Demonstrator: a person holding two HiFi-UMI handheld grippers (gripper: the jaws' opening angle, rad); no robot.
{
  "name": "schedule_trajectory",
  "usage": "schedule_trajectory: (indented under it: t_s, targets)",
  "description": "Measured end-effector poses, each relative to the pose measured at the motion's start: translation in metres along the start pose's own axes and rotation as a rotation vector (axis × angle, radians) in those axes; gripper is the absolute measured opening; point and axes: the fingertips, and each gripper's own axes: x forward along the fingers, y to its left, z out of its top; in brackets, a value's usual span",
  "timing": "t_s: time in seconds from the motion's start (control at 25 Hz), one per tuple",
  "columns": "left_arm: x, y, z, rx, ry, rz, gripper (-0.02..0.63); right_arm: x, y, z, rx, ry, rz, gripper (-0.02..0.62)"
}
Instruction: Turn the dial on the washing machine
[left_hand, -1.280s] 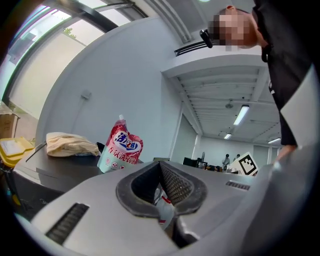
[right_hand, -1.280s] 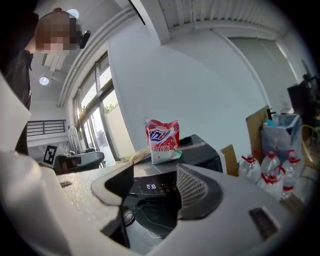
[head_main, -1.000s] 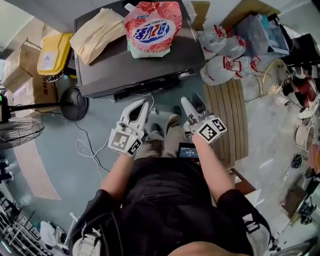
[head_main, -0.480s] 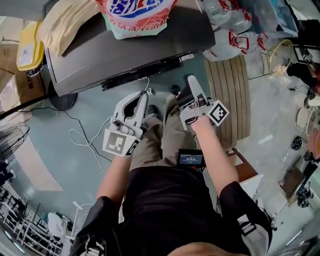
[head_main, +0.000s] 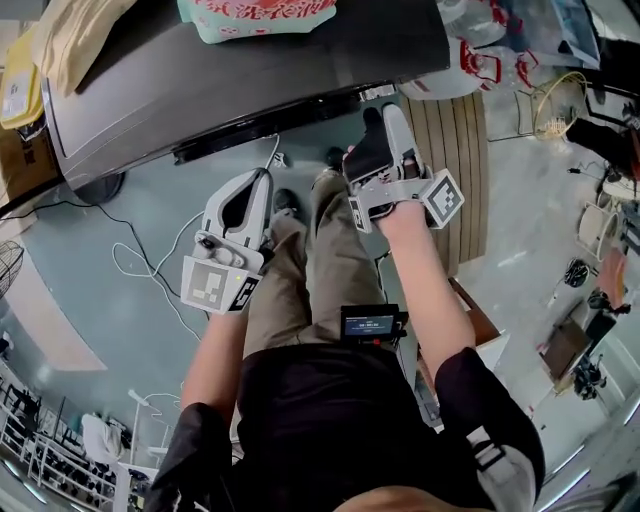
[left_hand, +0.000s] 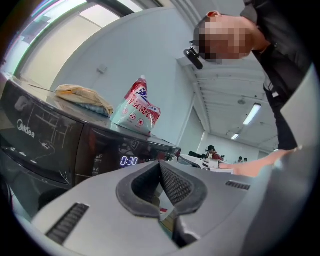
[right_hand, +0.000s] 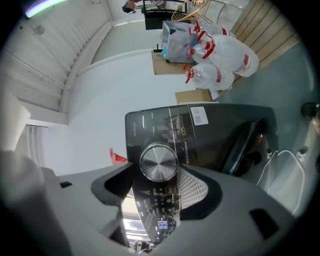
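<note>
Closing now is where I could slip. My right gripper's (right_hand: 160, 172) fingers stand open, with the dial (right_hand: 159, 161) framed between their tips on the washing machine's (head_main: 230, 80) front panel, apparently not yet touching it. If I'm off-centre, one finger may catch first and skid off the smooth metal. My left gripper (left_hand: 160, 167) is closed on nothing, held low.

One washing machine (head_main: 200, 90), one dial (right_hand: 159, 161), one detergent bag (left_hand: 136, 107), and two tools: left tool (head_main: 259, 180), right tool (head_main: 384, 116).

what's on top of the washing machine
A red-and-white bag and a tan folded bundle sit on the washing machine. Anything behind them is hidden, and the head view crops the top's far edge.
</note>
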Motion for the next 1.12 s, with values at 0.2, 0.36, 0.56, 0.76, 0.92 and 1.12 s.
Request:
schedule_trajectory:
  t_s: [0.2,0.36,0.56,0.76,0.92,1.12]
  targets:
    - [-0.009,-0.001,-0.008,-0.001,0.016,0.014,-0.005,0.009,-0.005,0.005,0.004,-0.006,-0.023,0.272]
    - [-0.017,0.002,-0.015,-0.008,0.031,0.026,-0.005,0.012,-0.006,0.011,-0.005,-0.018,-0.028,0.272]
    - [-0.021,0.004,-0.016,-0.013,0.036,0.038,-0.005,0.018,-0.004,0.012,-0.019,-0.007,-0.027,0.273]
    - [-0.019,0.004,-0.016,-0.017,0.031,0.033,-0.005,0.022,-0.004,0.014,-0.041,-0.007,-0.025,0.273]
    - [-0.02,0.005,-0.014,-0.014,0.032,0.03,-0.005,0.022,-0.002,0.014,-0.163,0.009,-0.04,0.273]
    - [-0.022,0.005,-0.014,-0.005,0.039,0.023,-0.005,0.022,0.0,0.013,-0.271,0.007,-0.058,0.273]
